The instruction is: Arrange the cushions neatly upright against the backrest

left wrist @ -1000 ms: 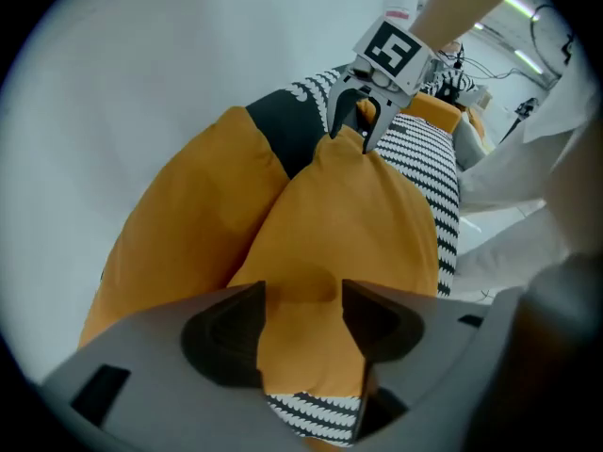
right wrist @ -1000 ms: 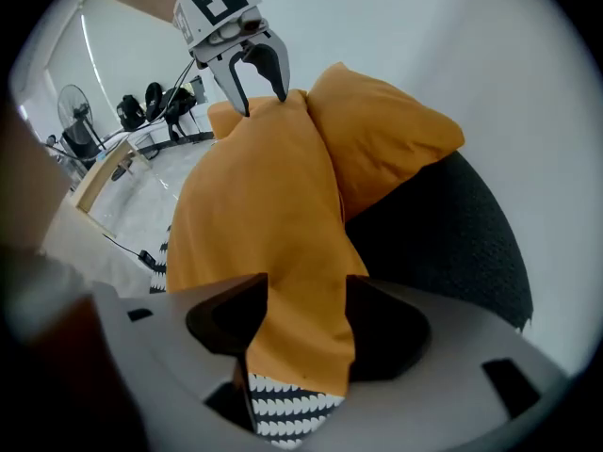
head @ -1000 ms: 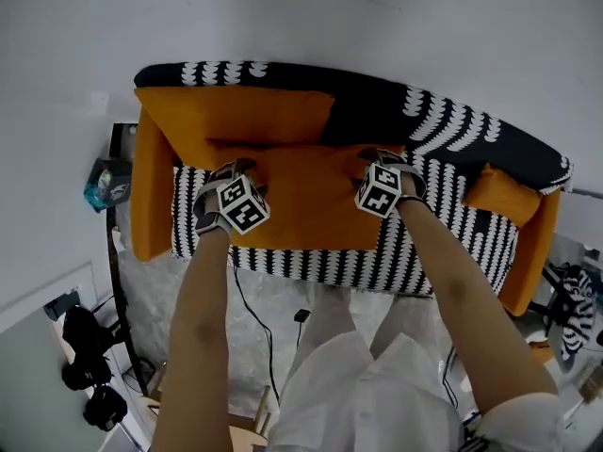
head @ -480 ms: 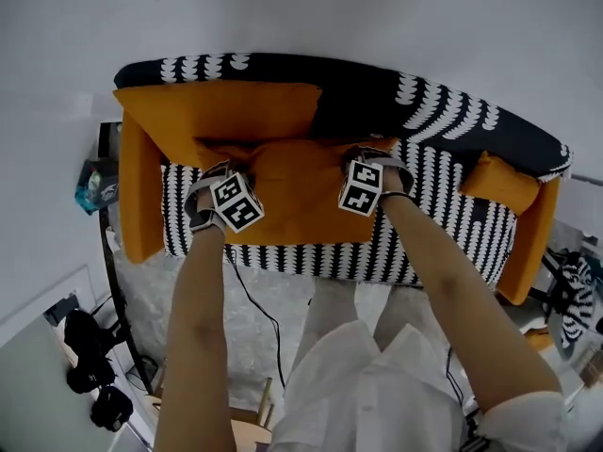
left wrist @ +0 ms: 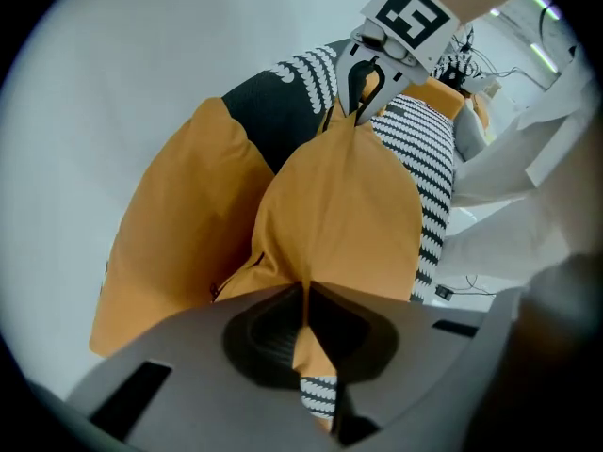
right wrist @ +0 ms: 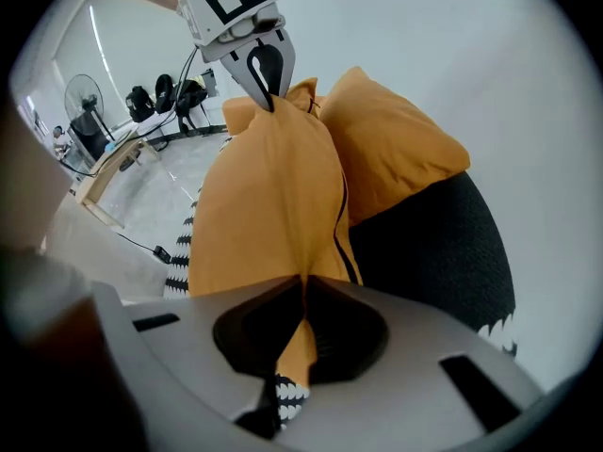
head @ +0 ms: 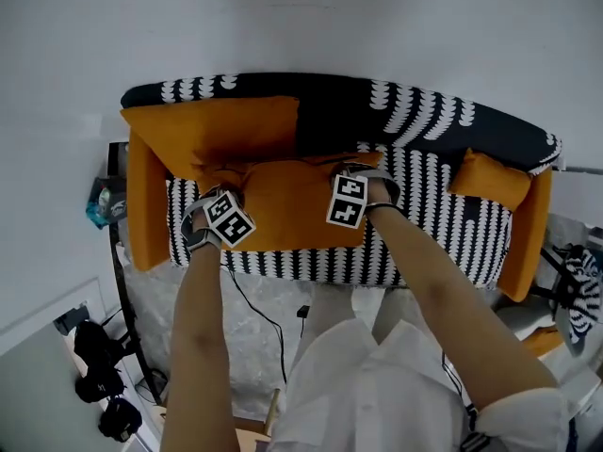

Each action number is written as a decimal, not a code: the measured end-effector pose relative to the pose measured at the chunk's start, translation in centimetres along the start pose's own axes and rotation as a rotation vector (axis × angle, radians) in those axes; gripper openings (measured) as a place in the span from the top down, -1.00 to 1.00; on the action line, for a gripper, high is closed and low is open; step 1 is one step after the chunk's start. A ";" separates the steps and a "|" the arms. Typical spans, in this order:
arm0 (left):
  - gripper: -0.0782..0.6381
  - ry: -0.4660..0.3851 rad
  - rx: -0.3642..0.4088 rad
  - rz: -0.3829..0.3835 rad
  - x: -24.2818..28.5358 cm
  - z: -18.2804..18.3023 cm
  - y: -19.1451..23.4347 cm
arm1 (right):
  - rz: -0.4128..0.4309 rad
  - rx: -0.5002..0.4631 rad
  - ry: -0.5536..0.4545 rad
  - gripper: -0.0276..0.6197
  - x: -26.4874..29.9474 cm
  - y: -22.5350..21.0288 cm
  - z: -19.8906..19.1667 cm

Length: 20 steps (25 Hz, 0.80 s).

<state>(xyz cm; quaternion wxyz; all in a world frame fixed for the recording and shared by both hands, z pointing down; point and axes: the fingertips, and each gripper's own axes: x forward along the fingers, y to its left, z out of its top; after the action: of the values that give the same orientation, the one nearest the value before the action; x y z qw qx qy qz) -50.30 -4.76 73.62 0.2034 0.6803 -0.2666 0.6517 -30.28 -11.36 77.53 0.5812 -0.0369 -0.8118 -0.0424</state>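
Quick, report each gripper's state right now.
Left gripper: jaws just closed, pinching the orange cushion at its left end.
Right gripper: jaws just closed, pinching the same cushion at its right end.

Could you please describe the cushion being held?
On the black-and-white sofa, look mid-seat for the orange fabric cushion. Unlike the orange cushion propped behind, it is pinched at two corners by the left tongs and right tongs, just closed.

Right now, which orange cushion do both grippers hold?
The middle cushion on the seat: the left gripper and right gripper each pinch a corner. The left cushion leans on the backrest; the small right cushion lies untouched.
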 end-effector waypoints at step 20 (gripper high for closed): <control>0.71 -0.152 0.128 0.036 -6.5 24.7 -7.0 | -0.227 0.098 -0.005 0.87 -17.0 -5.6 -20.7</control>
<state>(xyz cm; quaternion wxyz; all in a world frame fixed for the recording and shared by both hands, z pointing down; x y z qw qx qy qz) -26.72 -14.17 66.00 0.1269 0.7346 -0.2511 0.6174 -5.99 -19.46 67.91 0.5717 0.0838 -0.8133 -0.0681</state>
